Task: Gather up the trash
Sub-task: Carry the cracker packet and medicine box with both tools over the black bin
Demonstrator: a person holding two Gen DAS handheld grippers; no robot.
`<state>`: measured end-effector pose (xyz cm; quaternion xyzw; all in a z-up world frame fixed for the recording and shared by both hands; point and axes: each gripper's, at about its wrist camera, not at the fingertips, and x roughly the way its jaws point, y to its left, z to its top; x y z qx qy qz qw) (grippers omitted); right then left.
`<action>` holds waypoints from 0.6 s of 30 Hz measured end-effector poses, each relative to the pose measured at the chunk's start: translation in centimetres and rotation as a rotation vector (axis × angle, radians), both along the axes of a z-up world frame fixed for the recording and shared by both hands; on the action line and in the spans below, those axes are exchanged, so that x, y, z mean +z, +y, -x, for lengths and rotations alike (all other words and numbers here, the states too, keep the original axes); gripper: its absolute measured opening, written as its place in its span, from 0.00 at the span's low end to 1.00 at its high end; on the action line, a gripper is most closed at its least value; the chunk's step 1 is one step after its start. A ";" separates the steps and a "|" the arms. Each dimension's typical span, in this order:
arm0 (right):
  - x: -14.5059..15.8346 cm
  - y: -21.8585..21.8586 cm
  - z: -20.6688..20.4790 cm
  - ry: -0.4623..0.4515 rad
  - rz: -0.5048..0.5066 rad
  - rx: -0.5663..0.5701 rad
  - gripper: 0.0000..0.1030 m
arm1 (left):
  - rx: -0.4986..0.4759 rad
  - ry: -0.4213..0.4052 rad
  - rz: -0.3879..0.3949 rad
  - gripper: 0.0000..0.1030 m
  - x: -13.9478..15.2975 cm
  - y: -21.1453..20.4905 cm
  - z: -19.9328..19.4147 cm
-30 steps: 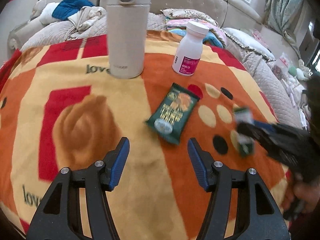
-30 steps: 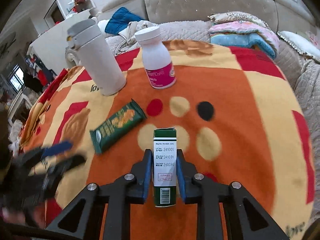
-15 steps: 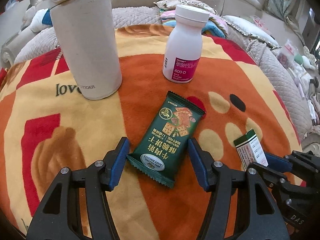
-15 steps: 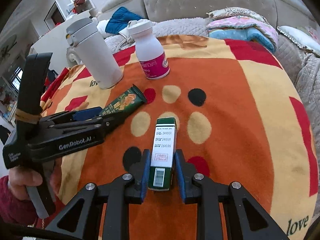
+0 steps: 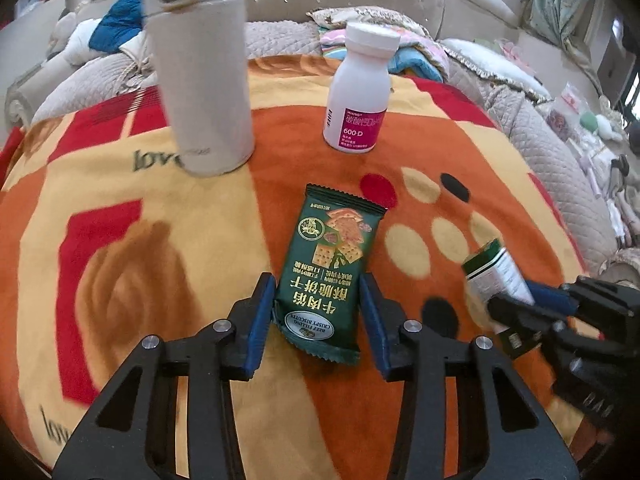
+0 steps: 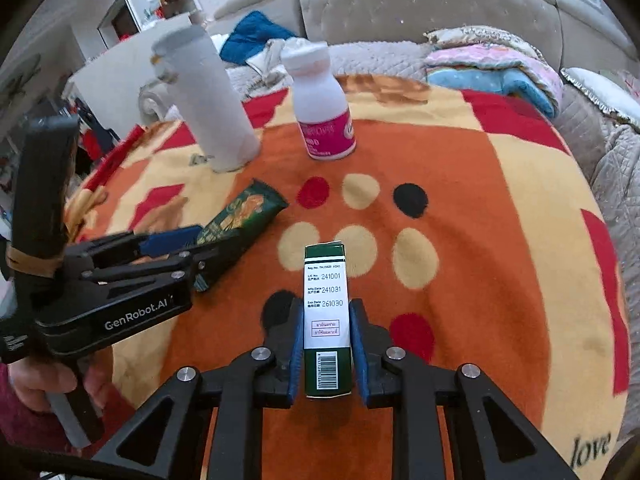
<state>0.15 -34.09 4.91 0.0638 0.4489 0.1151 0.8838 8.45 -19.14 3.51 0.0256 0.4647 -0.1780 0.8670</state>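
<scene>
Left claw (image 5: 316, 320) closing around one biscuit packet (image 5: 330, 272); right claw (image 6: 324, 354) clamped on one box (image 6: 327, 320); one flask (image 5: 202, 80), one bottle (image 5: 358, 92).

white flask (image 5: 202, 80) top blurred and cut off, small green box (image 5: 498, 270) blurred, half hidden behind right gripper (image 5: 520, 304)

A blanket (image 5: 120, 208) in orange, yellow and red covers the bed. On it stand a flask (image 5: 204, 80) and a pill bottle (image 5: 358, 96); a biscuit packet (image 5: 326, 276) lies flat near them.
</scene>
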 end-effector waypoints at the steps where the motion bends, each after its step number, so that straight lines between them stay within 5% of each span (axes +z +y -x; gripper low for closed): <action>1: 0.5 -0.3 0.9 -0.008 -0.011 -0.001 0.20 | 0.004 -0.001 0.004 0.39 0.2 0.2 0.6; 18: 2.5 -4.1 14.8 -0.019 -0.008 -0.059 0.20 | -0.079 -0.073 0.014 0.39 3.2 -3.4 15.1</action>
